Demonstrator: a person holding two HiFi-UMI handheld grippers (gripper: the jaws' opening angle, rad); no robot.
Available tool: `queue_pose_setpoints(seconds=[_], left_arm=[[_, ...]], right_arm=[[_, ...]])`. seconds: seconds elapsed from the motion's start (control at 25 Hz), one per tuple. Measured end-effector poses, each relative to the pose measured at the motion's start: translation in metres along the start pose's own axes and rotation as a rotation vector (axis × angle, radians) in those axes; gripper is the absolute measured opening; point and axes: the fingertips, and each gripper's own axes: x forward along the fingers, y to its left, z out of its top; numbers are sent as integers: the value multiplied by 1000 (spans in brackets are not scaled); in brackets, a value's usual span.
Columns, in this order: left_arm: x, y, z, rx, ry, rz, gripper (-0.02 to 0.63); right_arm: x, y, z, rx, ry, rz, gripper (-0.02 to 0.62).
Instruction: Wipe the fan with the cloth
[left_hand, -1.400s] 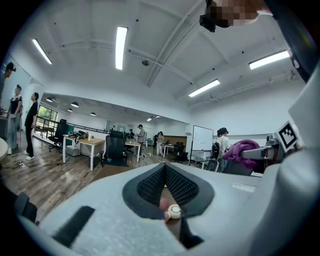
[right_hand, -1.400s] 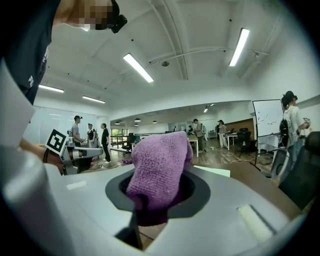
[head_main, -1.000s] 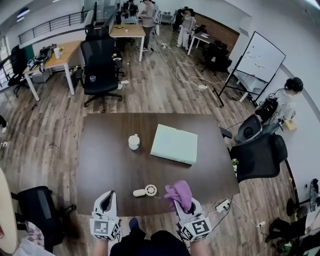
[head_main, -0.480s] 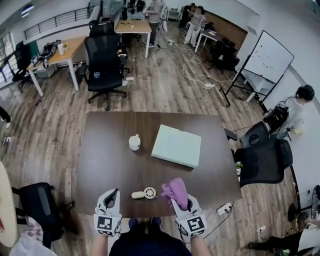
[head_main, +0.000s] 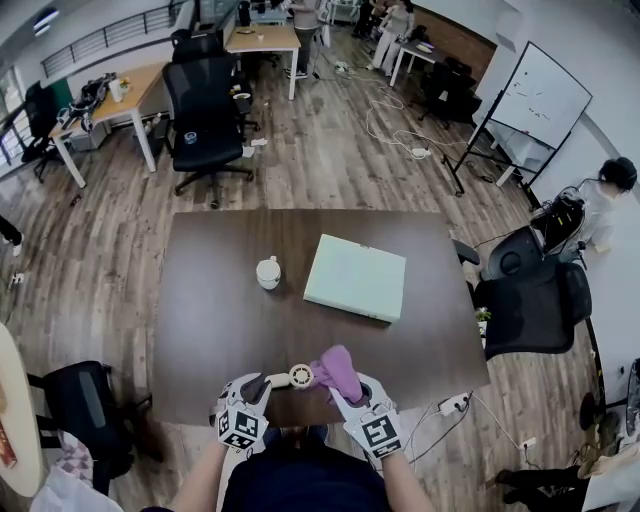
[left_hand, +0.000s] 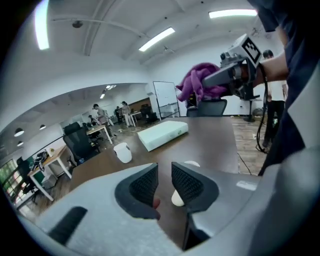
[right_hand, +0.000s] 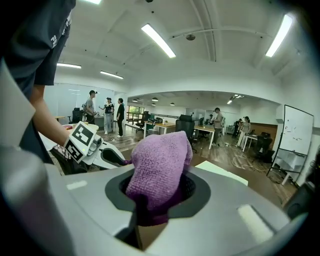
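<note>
Grey fingers (left_hand: 141, 186) of the left gripper (head_main: 262, 385) have just been parting and stand slightly apart, gripping nothing. Just ahead, the white fan (head_main: 293, 378) lies near the desk (head_main: 220, 310) front edge. The right gripper (head_main: 349, 393) has its fingers clenched on the purple cloth (head_main: 337, 370), just beside the fan.

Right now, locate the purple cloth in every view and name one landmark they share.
Head view: purple cloth, bottom centre.
Left gripper view: purple cloth, upper right.
Right gripper view: purple cloth, dead centre.
Shared landmark: pale green box.
</note>
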Motion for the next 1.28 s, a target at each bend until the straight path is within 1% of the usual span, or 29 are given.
queue_pose_setpoints(seconds=[0.08,0.16,0.32,0.4,0.48,0.6,0.68,0.84,1.0,1.04,1.12,1.28], left_arm=[[15,-9,-20,39,60,-70,101],[26,-17,-41,58,123,-139,146],[30,-26,-76,77,234,-208,185],[44,-38,-90,91,286,-260,228],[54,-46,-99,118,319,-306,244],[63,-50,-104,177,339,-341,244],[69,-51,-105,198,353,-361,247],[79,-51,-108,192,367,-380,249],[83,-50,-117,196,381,-405,249],[84,-49,-118,204,379,-404,243],[86,-46,-118,219,375,-405,209],[92,-45,-117,221,371,-414,206]], right_arm=[[7,2,-5,-2,12,11,110],[14,4,-10,-1,25,19,110],[18,12,-13,19,34,36,112],[12,8,-19,28,43,23,114],[8,6,-25,39,56,10,114],[7,10,-34,61,74,17,117],[8,13,-40,63,89,31,117],[16,21,-51,45,116,73,118],[33,29,-61,-1,152,122,123],[38,30,-63,-16,163,136,124],[49,32,-66,-45,184,165,126],[70,39,-77,-79,236,232,132]])
